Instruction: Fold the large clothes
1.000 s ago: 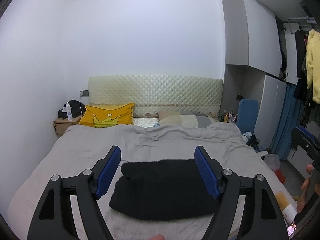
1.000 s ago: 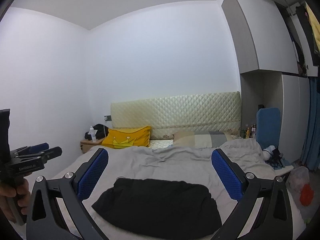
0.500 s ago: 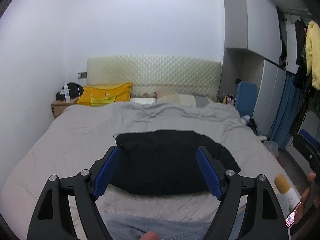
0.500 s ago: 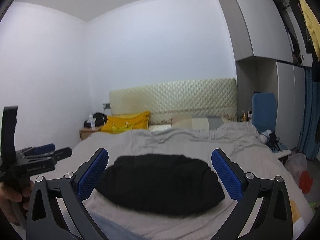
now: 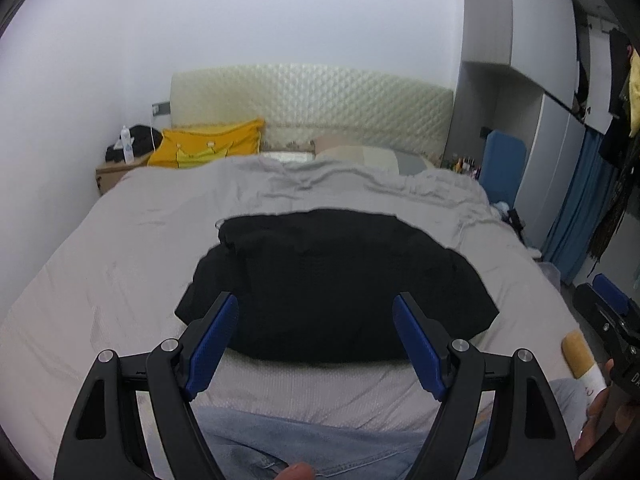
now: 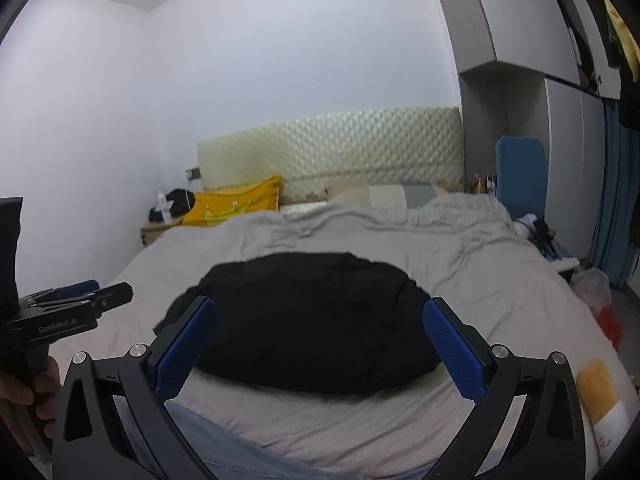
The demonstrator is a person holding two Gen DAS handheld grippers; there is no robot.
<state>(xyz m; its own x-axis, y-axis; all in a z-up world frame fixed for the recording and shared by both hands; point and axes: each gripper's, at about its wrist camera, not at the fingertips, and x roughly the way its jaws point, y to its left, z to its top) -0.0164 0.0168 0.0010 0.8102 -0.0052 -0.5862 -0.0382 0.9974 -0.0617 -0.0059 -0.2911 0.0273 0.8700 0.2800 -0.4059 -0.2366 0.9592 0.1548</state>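
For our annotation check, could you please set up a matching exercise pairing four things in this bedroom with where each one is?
Things:
1. black garment
2. yellow pillow
3. white bottle
4. blue curtain

Places:
A. on the wooden nightstand
B. against the headboard
C. on the grey bedspread
D. beside the wardrobe

Pairs: 1-C, 2-B, 3-A, 4-D

Left gripper [image 5: 316, 312] jaws spread wide, nothing held, above near edge of black garment [image 5: 336, 280]. Garment lies bunched on grey bedspread [image 5: 120, 240]. Yellow pillow [image 5: 208, 148] against quilted headboard [image 5: 312, 108].
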